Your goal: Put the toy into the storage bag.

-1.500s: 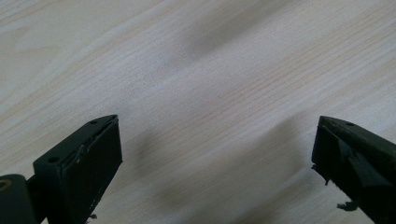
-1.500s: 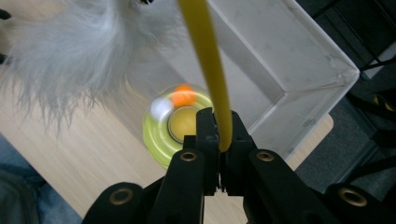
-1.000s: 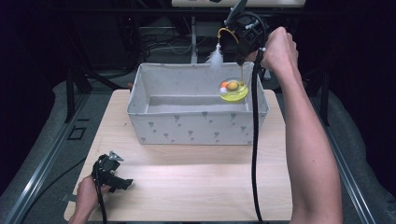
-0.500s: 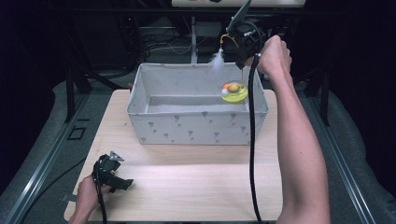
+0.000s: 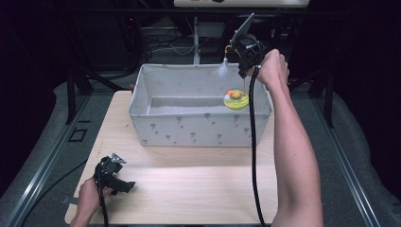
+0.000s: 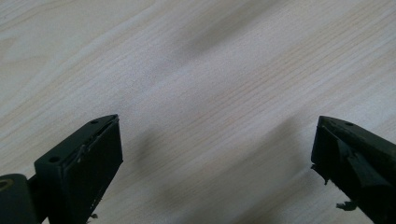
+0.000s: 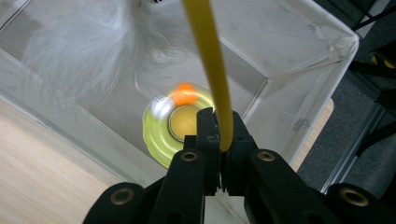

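Yellow wand (image 7: 211,60), grey patterned bin (image 5: 198,127)

Work surface: a pale wood-grain table (image 5: 189,175), its top plain and unmarked. A grey fabric bin (image 5: 189,127) with a small printed pattern stands directly on the far half. The left gripper (image 5: 112,174) rests at the near left corner.

"What have you got pinched up there?"

"A cat-teaser wand: your right gripper (image 7: 220,140) clamps its thin yellow rod (image 7: 210,70), which ends in a tuft of white feathers (image 5: 222,70) above the far wall of the grey fabric bin (image 5: 189,132)."

"And below it?"

"A round yellow-green toy (image 5: 236,100) with an orange ball (image 7: 185,94) on top, at the bin's right end."
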Action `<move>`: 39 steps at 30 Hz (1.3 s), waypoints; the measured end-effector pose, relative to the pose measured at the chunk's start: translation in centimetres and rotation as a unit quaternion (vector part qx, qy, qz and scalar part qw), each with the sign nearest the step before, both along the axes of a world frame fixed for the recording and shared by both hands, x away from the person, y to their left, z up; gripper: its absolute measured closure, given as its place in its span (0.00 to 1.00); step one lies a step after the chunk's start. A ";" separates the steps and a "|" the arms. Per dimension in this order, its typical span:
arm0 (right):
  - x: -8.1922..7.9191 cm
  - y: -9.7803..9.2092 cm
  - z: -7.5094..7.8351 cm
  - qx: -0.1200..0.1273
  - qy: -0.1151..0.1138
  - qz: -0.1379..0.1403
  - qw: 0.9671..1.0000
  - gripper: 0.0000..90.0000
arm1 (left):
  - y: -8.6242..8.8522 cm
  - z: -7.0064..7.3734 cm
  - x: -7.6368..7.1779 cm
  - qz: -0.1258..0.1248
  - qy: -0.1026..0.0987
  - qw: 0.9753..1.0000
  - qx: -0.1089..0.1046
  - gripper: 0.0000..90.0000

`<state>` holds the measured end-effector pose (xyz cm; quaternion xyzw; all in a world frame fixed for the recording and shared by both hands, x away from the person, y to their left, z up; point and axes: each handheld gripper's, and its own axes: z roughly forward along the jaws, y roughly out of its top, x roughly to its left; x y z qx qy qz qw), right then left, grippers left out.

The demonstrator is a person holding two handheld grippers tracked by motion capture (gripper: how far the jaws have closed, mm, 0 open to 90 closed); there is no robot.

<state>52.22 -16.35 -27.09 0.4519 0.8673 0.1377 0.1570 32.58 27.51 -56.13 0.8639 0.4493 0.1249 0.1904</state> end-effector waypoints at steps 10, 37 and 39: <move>0.3 -0.6 -2.2 0.006 0.007 -0.004 1.000 0.98 | -0.4 0.0 0.2 -0.005 0.002 1.000 0.001 0.02; -0.6 -3.7 -7.6 0.016 0.037 -0.020 0.999 0.98 | -0.6 0.0 0.1 -0.005 -0.002 1.000 0.001 0.02; -0.6 -3.9 -8.2 0.013 0.042 -0.019 0.999 0.98 | -0.5 0.1 0.1 -0.003 -0.003 1.000 0.000 0.02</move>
